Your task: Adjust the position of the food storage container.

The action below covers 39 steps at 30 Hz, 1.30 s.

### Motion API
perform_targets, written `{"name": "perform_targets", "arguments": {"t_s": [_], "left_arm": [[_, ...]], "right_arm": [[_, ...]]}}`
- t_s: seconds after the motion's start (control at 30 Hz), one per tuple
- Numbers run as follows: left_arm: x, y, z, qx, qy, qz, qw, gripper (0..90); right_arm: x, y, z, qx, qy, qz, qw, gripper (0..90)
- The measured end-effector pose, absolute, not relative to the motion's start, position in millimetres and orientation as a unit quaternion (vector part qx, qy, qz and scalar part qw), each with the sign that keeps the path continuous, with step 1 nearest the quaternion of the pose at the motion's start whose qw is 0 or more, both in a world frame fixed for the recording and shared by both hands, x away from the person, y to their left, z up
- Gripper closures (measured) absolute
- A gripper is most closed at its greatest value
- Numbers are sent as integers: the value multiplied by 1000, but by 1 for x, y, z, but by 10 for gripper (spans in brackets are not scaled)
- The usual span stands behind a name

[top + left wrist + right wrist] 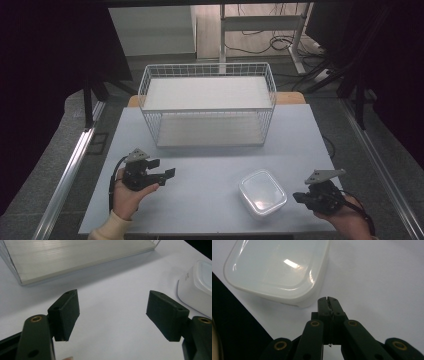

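Right gripper view: right claw point(328, 300) clenched on nothing, just beside the box point(278, 267) near the tabletop's point(210, 175) front edge. Risk: nudging box off. Left claw point(112, 315) released, well apart.

No legible text, label, brand, number or sign on any surface. One faint dark mark stands on the side wall of the white translucent plastic lidded container point(197, 280), seen in the left gripper view near its upper corner; it is too small and blurred to read. The container's lid, the white wire basket point(207, 70) and the pale grey tabletop point(210, 175) carry no readable markings.
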State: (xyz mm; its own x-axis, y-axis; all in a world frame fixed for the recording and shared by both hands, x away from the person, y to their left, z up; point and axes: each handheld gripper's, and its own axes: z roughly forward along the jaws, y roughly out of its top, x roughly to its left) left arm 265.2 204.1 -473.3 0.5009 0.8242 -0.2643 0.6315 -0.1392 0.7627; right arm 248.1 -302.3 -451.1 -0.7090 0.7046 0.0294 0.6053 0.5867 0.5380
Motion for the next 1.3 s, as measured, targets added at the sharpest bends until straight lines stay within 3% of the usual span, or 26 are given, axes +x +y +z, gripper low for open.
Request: {"name": "perform_targets", "arguments": {"t_s": [0.63,1.07,1.3], "left_arm": [[265,206,-472,745,489,110,440,260],[265,207,-471,742,491,108,443,260],[266,210,-470,738,494,111,446,260]], "right_arm": [[241,-273,-466,328,907,253,76,894],[242,-222,-473,278,920,269,63,893],[242,-176,-478,242,931,269,52,893]]}}
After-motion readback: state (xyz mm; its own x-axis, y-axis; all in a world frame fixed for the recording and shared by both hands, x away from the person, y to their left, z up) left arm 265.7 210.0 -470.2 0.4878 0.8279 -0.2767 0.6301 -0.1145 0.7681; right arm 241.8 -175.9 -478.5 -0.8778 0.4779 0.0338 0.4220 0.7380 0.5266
